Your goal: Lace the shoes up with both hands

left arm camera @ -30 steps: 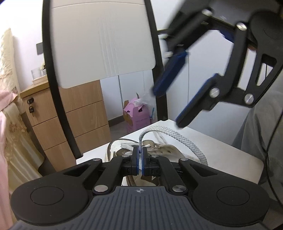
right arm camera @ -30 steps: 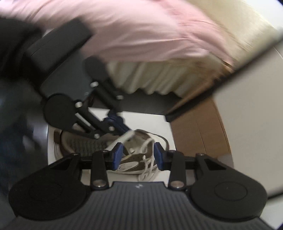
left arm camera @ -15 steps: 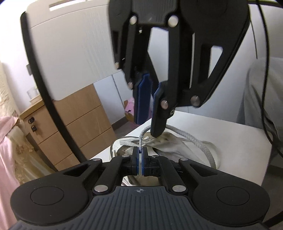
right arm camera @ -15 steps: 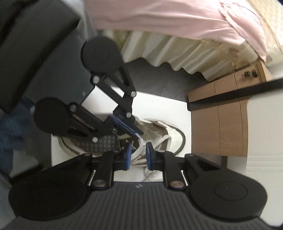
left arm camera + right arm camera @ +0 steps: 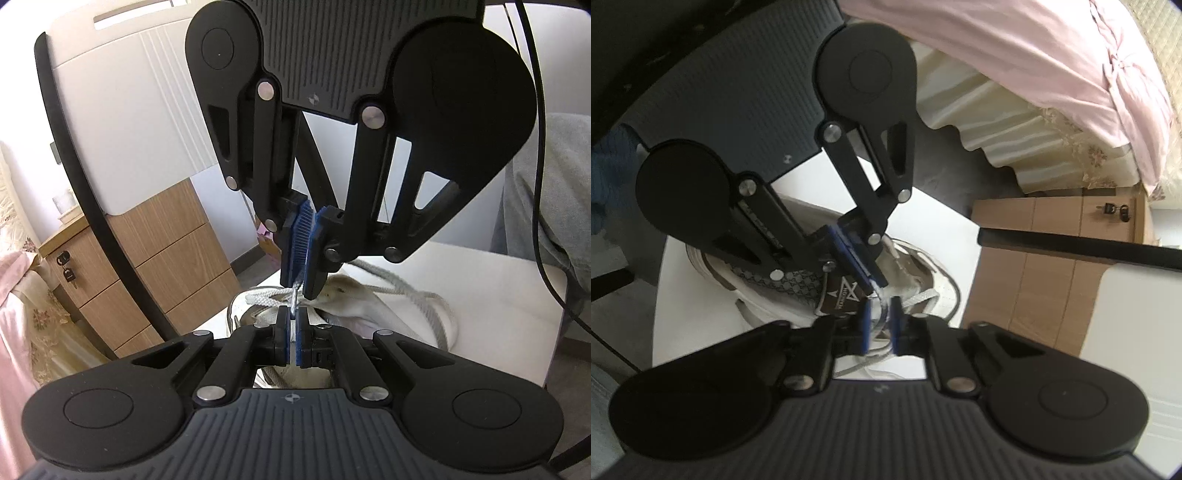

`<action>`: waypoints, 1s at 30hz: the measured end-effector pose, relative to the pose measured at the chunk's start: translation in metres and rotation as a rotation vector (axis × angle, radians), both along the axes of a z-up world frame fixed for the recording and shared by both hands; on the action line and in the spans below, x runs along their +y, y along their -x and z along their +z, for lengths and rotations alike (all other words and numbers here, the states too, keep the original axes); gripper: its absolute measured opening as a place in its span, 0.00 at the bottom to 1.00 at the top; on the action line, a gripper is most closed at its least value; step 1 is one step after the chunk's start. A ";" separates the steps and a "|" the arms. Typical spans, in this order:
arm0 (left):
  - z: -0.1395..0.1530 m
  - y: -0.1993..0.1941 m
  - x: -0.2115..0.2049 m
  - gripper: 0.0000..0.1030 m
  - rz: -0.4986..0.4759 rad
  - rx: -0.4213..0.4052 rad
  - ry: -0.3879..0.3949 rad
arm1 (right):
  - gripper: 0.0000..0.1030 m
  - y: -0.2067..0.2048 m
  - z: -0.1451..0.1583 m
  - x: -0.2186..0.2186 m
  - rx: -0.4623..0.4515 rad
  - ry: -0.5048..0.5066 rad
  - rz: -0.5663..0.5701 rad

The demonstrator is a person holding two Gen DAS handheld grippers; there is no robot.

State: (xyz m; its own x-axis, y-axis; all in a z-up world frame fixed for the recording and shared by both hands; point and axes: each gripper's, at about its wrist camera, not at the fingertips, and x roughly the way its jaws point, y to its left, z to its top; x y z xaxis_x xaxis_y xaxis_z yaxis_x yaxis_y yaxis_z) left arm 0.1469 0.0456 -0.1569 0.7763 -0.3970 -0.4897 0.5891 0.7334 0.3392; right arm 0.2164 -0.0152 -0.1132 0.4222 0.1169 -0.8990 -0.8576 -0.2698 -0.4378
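A beige and white sneaker [image 5: 354, 299] [image 5: 783, 280] lies on a small white table [image 5: 498, 295]. Its pale shoelace [image 5: 417, 291] loops over the shoe, and the lace end rises between both grippers. My left gripper [image 5: 293, 314] [image 5: 875, 284] is shut on that end, close above the shoe's tongue. My right gripper [image 5: 301, 286] [image 5: 880, 314] points steeply down from above. Its jaws are closing, and the blue pads [image 5: 297, 236] pinch the same lace end just above the left pads.
A wooden drawer cabinet [image 5: 166, 266] [image 5: 1034, 258] stands past the table's far edge. A white chair back with a black frame [image 5: 122, 110] rises beside it. A bed with a pink cover [image 5: 1034, 55] is close by. A black cable [image 5: 541, 184] hangs at the right.
My right gripper has swung in from the upper right and come down over the left one. Its jaws have narrowed from wide apart onto the lace. The left gripper has stayed shut on the lace.
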 end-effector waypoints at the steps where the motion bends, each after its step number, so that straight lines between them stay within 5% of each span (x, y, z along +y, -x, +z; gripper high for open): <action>1: 0.000 0.004 0.000 0.03 0.000 0.002 -0.005 | 0.04 -0.002 -0.001 0.000 0.005 -0.007 -0.005; 8: 0.010 0.028 -0.001 0.04 0.033 0.016 -0.001 | 0.02 -0.029 0.005 -0.009 0.113 -0.111 -0.159; 13: 0.027 0.051 0.010 0.15 0.065 0.014 0.034 | 0.03 -0.062 0.007 -0.028 0.192 -0.298 -0.359; 18: 0.039 0.056 0.018 0.16 0.095 0.029 0.073 | 0.03 -0.092 -0.003 -0.055 0.321 -0.525 -0.587; 30: 0.026 -0.001 -0.074 0.22 0.212 -0.021 0.004 | 0.03 -0.111 -0.049 -0.115 0.624 -0.998 -0.884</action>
State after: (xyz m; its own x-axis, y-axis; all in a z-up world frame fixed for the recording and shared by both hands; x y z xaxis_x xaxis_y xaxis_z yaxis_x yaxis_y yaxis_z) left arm 0.1475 -0.0286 -0.1309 0.8524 -0.2258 -0.4715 0.4144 0.8417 0.3461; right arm 0.3272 -0.1306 -0.1622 0.2672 0.7003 -0.6620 -0.6949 0.6159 0.3712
